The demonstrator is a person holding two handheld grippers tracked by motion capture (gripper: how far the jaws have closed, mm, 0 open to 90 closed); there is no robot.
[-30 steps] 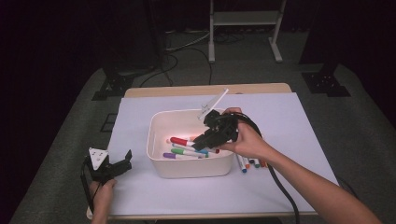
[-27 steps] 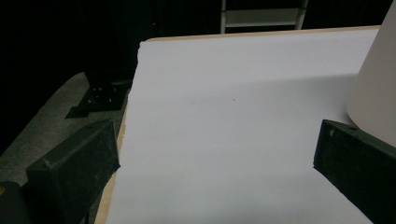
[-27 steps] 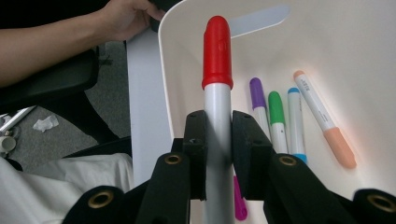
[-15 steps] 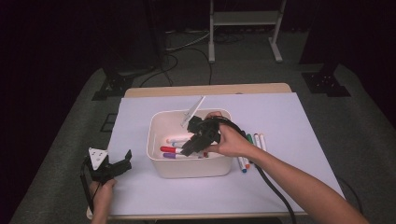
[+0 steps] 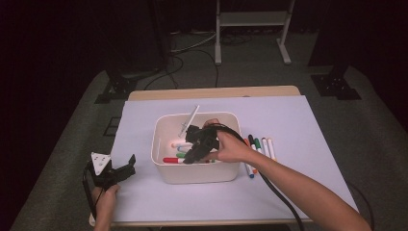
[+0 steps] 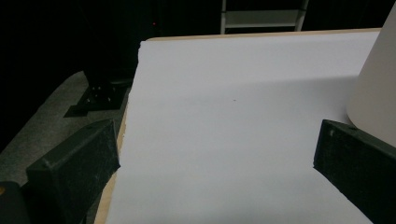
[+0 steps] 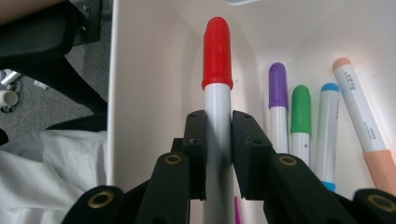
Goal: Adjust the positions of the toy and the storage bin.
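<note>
A white bin [image 5: 163, 168] stands mid-table on white paper. My right gripper [image 5: 188, 158] reaches down into it, shut on a white marker with a red cap [image 5: 169, 160] that points at the bin's left wall. In the right gripper view the jaws [image 7: 218, 135] pinch the barrel of this red-capped marker [image 7: 217, 51], close to the bin wall [image 7: 154, 70]. Purple [image 7: 277, 84], green [image 7: 301, 102], blue [image 7: 329, 107] and peach [image 7: 359, 121] markers lie beside it on the bin floor. My left gripper [image 5: 120, 171] rests open at the front left, with nothing between its jaws [image 6: 215, 163].
Several more markers [image 5: 260, 147] lie side by side on the paper just right of the bin. The bin's outer wall [image 6: 378, 84] shows at the right edge of the left gripper view. The paper's left edge [image 6: 135, 93] runs close to the table edge.
My right gripper has carried the red-capped marker leftward and down into the bin. The left gripper has stayed put.
</note>
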